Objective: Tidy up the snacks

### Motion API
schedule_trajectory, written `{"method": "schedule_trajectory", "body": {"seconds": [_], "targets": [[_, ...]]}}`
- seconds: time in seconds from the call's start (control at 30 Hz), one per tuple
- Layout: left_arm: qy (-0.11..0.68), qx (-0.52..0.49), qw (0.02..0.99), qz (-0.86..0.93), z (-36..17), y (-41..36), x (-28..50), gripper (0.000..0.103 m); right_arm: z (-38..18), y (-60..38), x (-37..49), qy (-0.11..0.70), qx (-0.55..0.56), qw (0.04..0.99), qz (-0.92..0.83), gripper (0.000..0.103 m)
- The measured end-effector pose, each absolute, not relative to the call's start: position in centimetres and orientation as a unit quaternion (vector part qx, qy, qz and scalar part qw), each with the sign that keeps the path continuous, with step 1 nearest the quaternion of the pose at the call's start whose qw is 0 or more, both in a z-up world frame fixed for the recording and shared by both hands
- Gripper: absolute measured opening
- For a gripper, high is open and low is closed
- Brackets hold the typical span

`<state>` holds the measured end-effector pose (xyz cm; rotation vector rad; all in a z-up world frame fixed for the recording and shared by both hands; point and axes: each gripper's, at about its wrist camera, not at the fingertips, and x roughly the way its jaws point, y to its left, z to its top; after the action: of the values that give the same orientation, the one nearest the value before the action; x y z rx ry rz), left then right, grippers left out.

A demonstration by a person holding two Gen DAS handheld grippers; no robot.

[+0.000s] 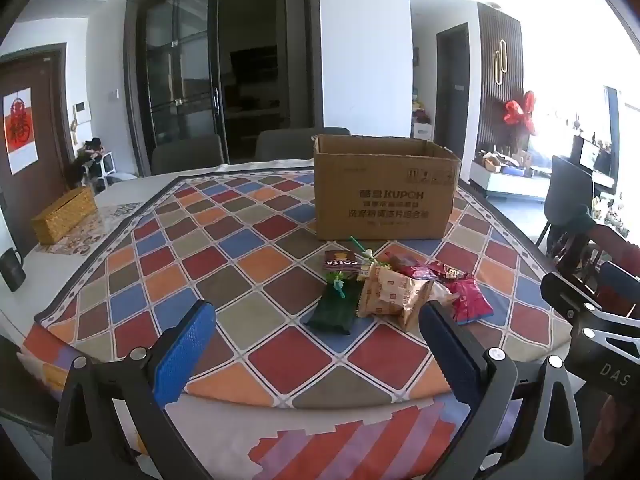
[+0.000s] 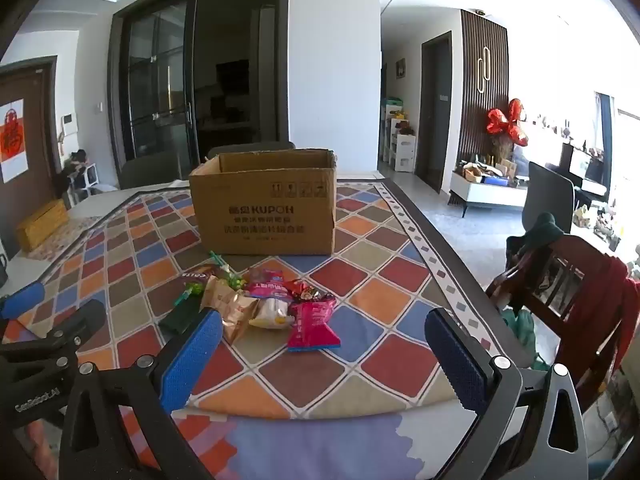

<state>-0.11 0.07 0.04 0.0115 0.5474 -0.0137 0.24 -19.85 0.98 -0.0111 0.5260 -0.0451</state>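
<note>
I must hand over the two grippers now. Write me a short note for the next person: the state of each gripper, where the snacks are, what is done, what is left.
Left gripper: open, empty, short of the pile.
Right gripper: open, empty, short of the pile.
Snack pile: lies on the checked tablecloth, in front of the cardboard box. The pink packet is nearest the right gripper, the dark green packet nearest the left.
Done: nothing moved, by the look of it; the inside of the box is hidden.
Left: probably every packet into the box.

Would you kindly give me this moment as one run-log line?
phase: start | left gripper: open, empty | right gripper: open, empty | snack pile: on tablecloth, in front of cardboard box | box: open
</note>
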Motion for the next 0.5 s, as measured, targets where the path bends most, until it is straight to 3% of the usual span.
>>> {"method": "schedule_trajectory", "body": {"seconds": [0.5], "targets": [[0.262, 0.014, 0.965, 0.0, 0.6, -0.09, -0.53, 0.103, 1.07, -20.06, 0.01, 0.258, 0.001, 0.966, -0.021, 0.103]]}}
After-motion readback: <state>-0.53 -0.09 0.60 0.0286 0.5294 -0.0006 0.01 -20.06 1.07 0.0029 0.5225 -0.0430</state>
